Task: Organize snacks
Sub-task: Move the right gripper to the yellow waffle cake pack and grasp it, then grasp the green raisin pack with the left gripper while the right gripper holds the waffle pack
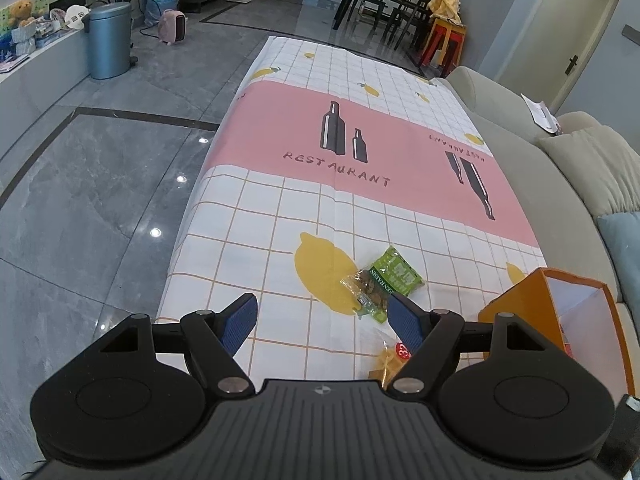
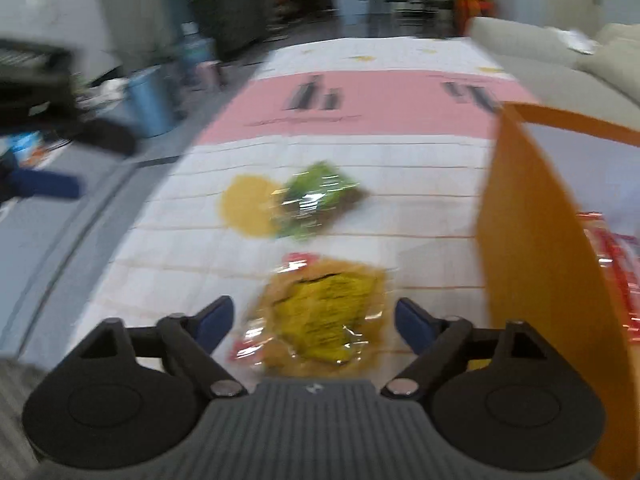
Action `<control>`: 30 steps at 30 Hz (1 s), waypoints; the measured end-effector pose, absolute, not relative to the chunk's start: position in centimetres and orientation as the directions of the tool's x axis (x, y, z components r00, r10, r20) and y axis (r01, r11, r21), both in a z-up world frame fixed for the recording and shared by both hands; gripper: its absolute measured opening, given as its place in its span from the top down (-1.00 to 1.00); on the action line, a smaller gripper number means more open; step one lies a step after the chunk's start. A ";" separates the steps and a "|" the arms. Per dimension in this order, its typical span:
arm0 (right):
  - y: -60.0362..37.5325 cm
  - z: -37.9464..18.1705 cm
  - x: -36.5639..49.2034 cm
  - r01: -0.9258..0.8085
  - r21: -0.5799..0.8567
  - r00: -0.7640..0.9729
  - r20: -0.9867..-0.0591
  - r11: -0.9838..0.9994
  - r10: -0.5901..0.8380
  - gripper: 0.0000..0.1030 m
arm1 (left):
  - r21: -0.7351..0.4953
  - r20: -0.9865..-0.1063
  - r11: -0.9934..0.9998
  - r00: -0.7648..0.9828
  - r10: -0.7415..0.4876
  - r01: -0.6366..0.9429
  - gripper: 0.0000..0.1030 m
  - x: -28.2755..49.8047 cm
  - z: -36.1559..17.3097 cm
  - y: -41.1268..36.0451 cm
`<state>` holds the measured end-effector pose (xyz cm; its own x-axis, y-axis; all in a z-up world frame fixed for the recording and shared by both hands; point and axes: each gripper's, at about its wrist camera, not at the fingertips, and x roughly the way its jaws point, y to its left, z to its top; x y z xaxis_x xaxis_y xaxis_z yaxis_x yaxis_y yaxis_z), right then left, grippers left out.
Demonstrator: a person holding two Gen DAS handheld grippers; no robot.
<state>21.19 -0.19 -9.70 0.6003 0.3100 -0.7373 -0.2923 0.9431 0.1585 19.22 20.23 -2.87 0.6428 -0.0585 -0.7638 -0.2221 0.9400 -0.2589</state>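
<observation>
Right gripper (image 2: pixel 310 322) jaws wide apart, nothing pinched, poised over the yellow pack (image 2: pixel 326 316), which lies flat on the tablecloth (image 2: pixel 420 200) between the pads but not touching them, as far as the blur lets me tell. Green pack (image 2: pixel 316 200) sits further out, apart from the yellow one, beside a lemon print. Orange box (image 2: pixel 532 248) stands just right, open-topped, red packs (image 2: pixel 616 256) already inside. Left gripper (image 1: pixel 324 322) also open and empty, parked at the table's near left edge.

Step, by my read: pick of the yellow pack. Next: drop lower, straddle the pack, close on its crinkly film without skidding it, then lift clear of the box wall and release inside.
</observation>
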 end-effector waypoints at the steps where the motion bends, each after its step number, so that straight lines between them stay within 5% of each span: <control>1: -0.1 -10.0 21.6 -0.270 0.139 0.596 -0.753 0.953 0.279 -0.70 | -0.264 -0.761 0.939 0.646 -0.062 -0.221 -0.69 19.2 -2.8 20.3; 9: 0.5 -12.2 23.6 -0.057 0.317 0.523 -0.798 0.947 0.299 -0.93 | -0.280 -0.764 0.936 0.640 -0.082 -0.214 -0.69 19.3 -2.9 20.6; 14: 2.5 -12.3 24.3 0.014 0.246 0.535 -0.821 0.969 0.201 -0.95 | -0.276 -0.769 0.937 0.634 -0.083 -0.213 -0.69 19.4 -3.0 20.4; 18: 5.3 -13.3 23.4 -0.096 0.014 0.570 -0.819 0.995 0.066 -0.95 | -0.267 -0.775 0.941 0.627 -0.082 -0.207 -0.69 19.5 -3.1 20.0; 22: 5.3 -13.9 22.0 -0.131 0.021 0.639 -0.762 0.991 0.100 -0.94 | -0.250 -0.779 0.946 0.623 -0.071 -0.206 -0.69 19.4 -3.3 19.8; 26: 4.3 -13.8 21.6 -0.161 0.025 0.656 -0.744 0.987 0.126 -0.63 | -0.244 -0.783 0.947 0.618 -0.065 -0.210 -0.69 19.5 -3.5 19.7; 30: 3.5 -13.8 21.6 -0.162 0.030 0.670 -0.731 0.986 0.132 -0.60 | -0.210 -0.794 0.956 0.606 -0.043 -0.207 -0.69 19.7 -3.9 19.1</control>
